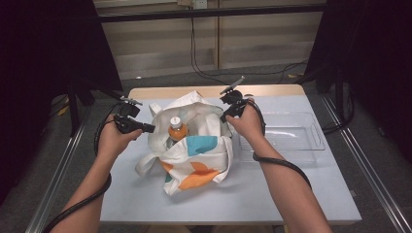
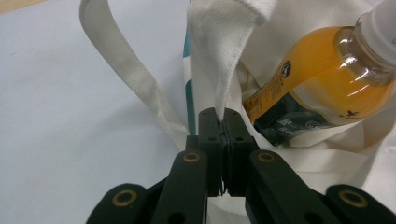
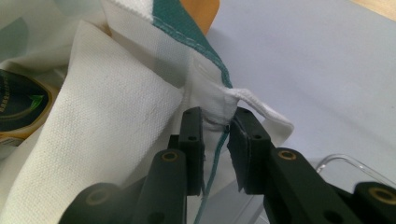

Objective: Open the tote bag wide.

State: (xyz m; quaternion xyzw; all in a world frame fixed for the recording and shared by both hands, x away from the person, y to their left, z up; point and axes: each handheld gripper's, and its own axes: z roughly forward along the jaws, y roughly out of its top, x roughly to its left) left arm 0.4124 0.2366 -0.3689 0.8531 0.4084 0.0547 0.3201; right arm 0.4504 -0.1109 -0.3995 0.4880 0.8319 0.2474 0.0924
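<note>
A white cloth tote bag (image 1: 194, 160) with teal and orange patches lies on the pale table (image 1: 272, 194), its mouth held apart. An orange drink bottle (image 1: 177, 130) with a white cap stands inside it; in the left gripper view the bottle (image 2: 322, 79) lies just past the jaws. My left gripper (image 1: 150, 128) is shut on the bag's left rim; its jaws pinch a fold of white cloth (image 2: 224, 93). My right gripper (image 1: 226, 116) is shut on the right rim, with the teal-edged hem (image 3: 217, 114) between its jaws.
A clear plastic tray (image 1: 311, 145) sits on the table to the right of the bag, close to my right hand. A bag strap (image 2: 126, 74) trails over the table on the left. Black cables loop from both grippers along the forearms.
</note>
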